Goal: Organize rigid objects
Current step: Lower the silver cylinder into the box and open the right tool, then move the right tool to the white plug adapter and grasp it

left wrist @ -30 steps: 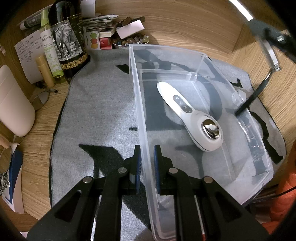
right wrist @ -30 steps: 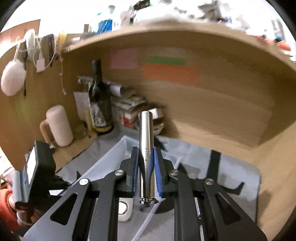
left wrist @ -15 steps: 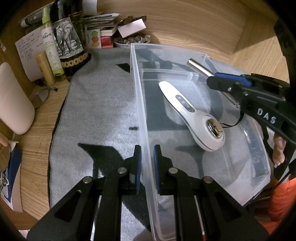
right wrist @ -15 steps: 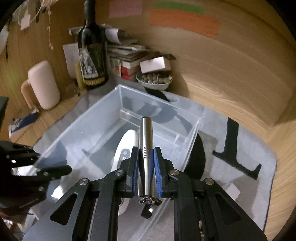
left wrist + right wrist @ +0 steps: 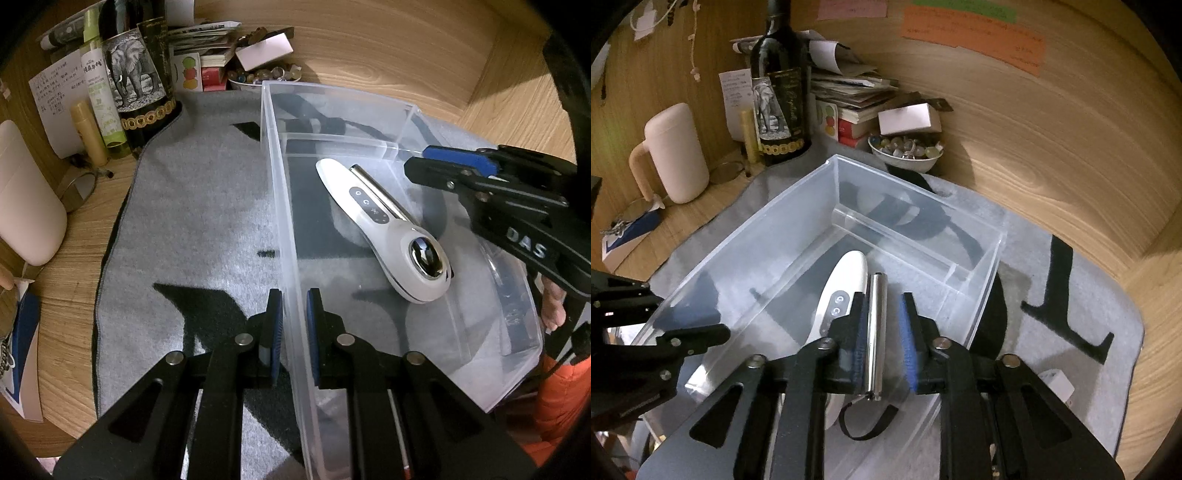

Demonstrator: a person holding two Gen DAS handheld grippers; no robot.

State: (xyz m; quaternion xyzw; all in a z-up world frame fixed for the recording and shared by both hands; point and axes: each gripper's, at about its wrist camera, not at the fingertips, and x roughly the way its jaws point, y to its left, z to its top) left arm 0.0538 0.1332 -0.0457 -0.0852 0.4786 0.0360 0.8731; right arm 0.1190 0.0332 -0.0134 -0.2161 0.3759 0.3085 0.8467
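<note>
Dim warm light from above casts hard dark shadows on the grey felt mat [image 5: 192, 206], sharp centrally, with fisheye bending and black vignetting at frame edges.

Wine bottle [image 5: 781, 99], mug [image 5: 674, 168], bead bowl [image 5: 905, 153]

metal tube [image 5: 876, 325] beside massager [image 5: 842, 291], in bin [image 5: 798, 206]

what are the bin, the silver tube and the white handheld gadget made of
Bin: translucent, slightly frosted plastic; the grey mat shows through its walls.
Silver tube: looks like brushed metal, with a long bright highlight.
White handheld gadget: glossy white plastic, with a mirror-like, probably metal, oval head.
</note>
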